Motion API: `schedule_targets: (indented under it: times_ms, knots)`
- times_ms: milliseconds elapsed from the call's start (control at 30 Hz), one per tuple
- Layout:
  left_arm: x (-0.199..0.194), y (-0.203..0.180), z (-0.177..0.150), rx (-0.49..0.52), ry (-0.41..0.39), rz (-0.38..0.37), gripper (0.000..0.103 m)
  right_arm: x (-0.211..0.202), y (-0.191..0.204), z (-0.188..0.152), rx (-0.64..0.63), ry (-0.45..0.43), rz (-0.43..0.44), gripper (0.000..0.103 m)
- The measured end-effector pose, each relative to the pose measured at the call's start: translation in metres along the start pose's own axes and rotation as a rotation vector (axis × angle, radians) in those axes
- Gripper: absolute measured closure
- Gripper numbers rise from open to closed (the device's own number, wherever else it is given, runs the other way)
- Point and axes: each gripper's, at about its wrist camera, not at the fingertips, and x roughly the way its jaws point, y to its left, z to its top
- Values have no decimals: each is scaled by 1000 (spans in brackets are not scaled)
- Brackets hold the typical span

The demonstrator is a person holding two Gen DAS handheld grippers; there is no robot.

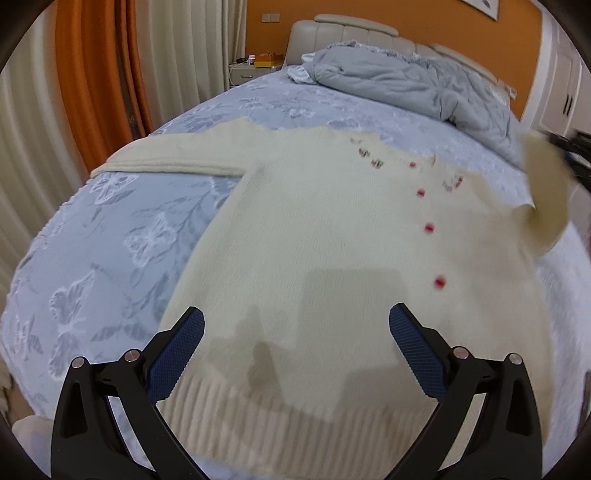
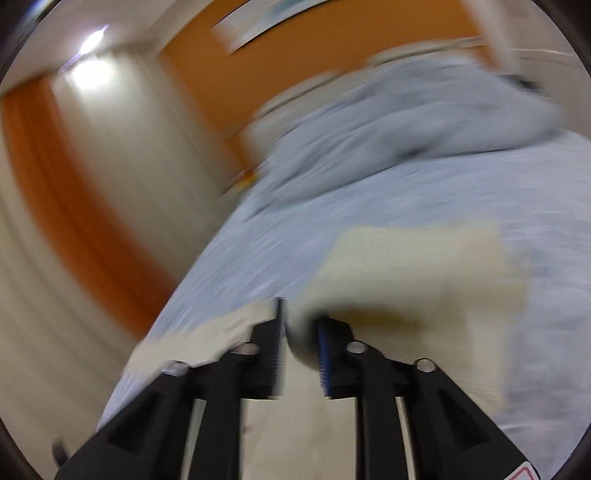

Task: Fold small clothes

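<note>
A cream knit cardigan (image 1: 332,240) with red buttons lies spread flat on the blue bedspread (image 1: 110,240), its ribbed hem nearest me and its left sleeve (image 1: 173,162) stretched out to the left. My left gripper (image 1: 295,325) is open and empty, hovering above the hem. My right gripper (image 2: 301,332) is shut on the cardigan's right sleeve (image 2: 406,266) and holds it lifted off the bed; that sleeve (image 1: 546,192) also shows raised at the right of the left wrist view. The right wrist view is motion-blurred.
A rumpled grey duvet (image 1: 406,81) lies at the head of the bed by the padded headboard (image 1: 369,33). Orange and cream curtains (image 1: 92,74) hang on the left. A nightstand (image 1: 251,70) with small items stands beside the bed.
</note>
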Motion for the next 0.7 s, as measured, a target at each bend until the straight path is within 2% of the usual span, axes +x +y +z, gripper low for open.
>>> schedule_targets:
  times_ms: [33,100,167,267,333,400,467,500,533,567,600,633,667,700]
  knots:
    - [1,-1,8,-21,1,-28,5,15,18,-6,-32,31,24,56]
    - [5,-5,30,-69,3,-79,5,42,51,-29,-122,69,-8,56]
    - [10,-8,51,-113,-10,-140,5,44,53,-51,-133,85,-57,56]
    - [35,-21,83,-140,4,-203,5,15,9,-84,7,88,-141,53]
    - [70,-35,104,-140,41,-203,5,3,-20,-102,68,107,-215,53]
    - [112,-46,120,-166,112,-190,5,-8,-53,-117,110,126,-337,51]
    - [141,-48,128,-225,154,-192,5,-15,-85,-125,171,142,-404,51]
    - [159,-49,131,-263,174,-195,9,-14,-97,-125,189,149,-422,51]
    - [172,-49,133,-284,190,-181,17,-11,-106,-123,196,156,-439,51]
    - [183,-50,134,-297,206,-184,53,-5,-112,-120,190,163,-461,51]
    - [196,-51,135,-302,234,-184,80,2,-113,-115,181,171,-465,51]
    - [203,-53,136,-303,247,-175,83,10,-115,-113,173,185,-468,55]
    - [204,-54,139,-309,223,-168,90,23,-118,-109,166,210,-457,66]
    - [201,-57,141,-299,197,-152,100,30,-118,-105,164,224,-447,84]
